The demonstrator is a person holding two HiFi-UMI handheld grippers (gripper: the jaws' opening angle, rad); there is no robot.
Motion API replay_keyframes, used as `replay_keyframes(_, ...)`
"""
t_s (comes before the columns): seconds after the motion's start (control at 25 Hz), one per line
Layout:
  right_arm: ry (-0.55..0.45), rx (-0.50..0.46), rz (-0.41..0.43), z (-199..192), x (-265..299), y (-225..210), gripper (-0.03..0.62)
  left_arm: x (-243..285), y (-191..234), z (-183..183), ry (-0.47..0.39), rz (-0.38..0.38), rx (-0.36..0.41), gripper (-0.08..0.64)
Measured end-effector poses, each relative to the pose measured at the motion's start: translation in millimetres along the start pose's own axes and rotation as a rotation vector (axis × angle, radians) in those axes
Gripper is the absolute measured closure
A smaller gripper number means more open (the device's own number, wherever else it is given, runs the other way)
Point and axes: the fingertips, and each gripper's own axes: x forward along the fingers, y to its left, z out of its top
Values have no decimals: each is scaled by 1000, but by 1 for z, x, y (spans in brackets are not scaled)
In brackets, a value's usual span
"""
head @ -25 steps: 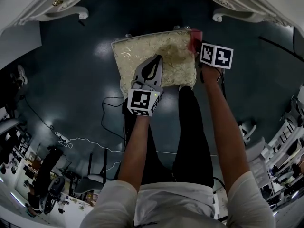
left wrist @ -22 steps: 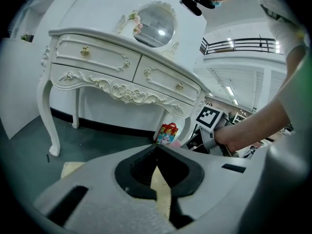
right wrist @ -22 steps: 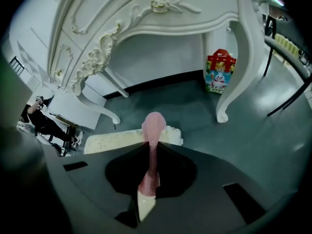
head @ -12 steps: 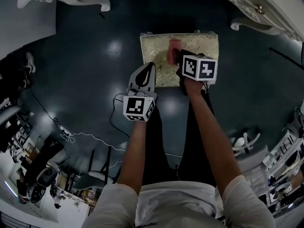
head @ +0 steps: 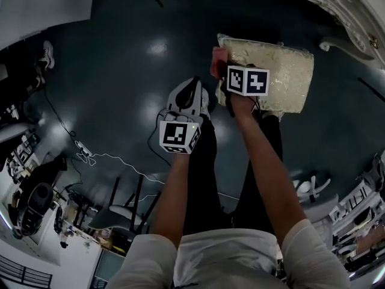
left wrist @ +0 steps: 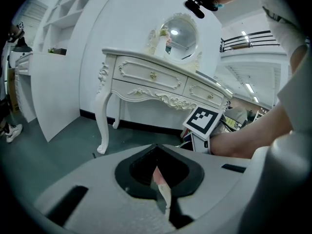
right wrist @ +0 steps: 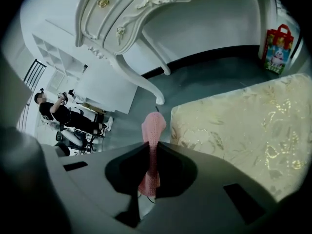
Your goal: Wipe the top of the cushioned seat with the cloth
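Since the earlier frames our right gripper (right wrist: 149,147) has carried the pink cloth (right wrist: 153,123) from the middle of the cushioned seat (right wrist: 243,130) to its left edge; its jaws are pressed together on the cloth, which stands just beside the seat's corner, above the dark floor (head: 120,71); our left gripper (head: 195,84) has its jaws closed on nothing; it hangs left of the seat, apart from it, facing the white dressing table (left wrist: 156,82).
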Motion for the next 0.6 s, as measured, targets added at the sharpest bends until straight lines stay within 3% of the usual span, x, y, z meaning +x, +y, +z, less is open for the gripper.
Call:
replay_keyframes(0.16, 17, -20, -60, -1, 4, -15, 570, 1, 7, -3, -2, 0, -4, 548)
replay_keyframes(0.28, 11, -10, -59, 0, 1, -22, 569, 6, 5, -5, -2, -3, -8, 548)
replay_keyframes(0.6, -21, 11, -56, 3, -24, -48, 569, 34, -39, -8, 13, -73, 8, 548)
